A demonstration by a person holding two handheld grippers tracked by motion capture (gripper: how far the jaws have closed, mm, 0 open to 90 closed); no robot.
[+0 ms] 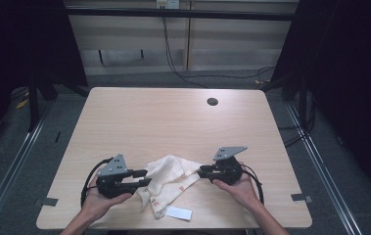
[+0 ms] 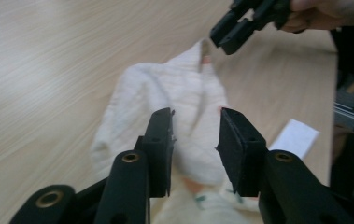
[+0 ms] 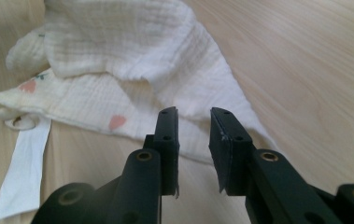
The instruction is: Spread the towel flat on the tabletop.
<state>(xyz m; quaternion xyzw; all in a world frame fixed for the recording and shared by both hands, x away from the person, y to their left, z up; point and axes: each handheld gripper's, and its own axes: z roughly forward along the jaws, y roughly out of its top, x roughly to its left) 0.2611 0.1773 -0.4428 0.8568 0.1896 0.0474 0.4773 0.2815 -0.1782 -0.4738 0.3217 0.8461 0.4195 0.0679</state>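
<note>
White label (image 1: 179, 213) nr table (image 1: 173, 117) edge, crumpled cloth (image 1: 168, 178) btwn both tools

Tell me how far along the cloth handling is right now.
Nothing looks finished: the white cloth lies crumpled near the front edge of the table, its white label sticking out. In hand: the left tongs and right tongs sit at opposite ends of it, both open, gripping nothing. Left to do: take hold of the cloth and probably spread or fold it.
</note>
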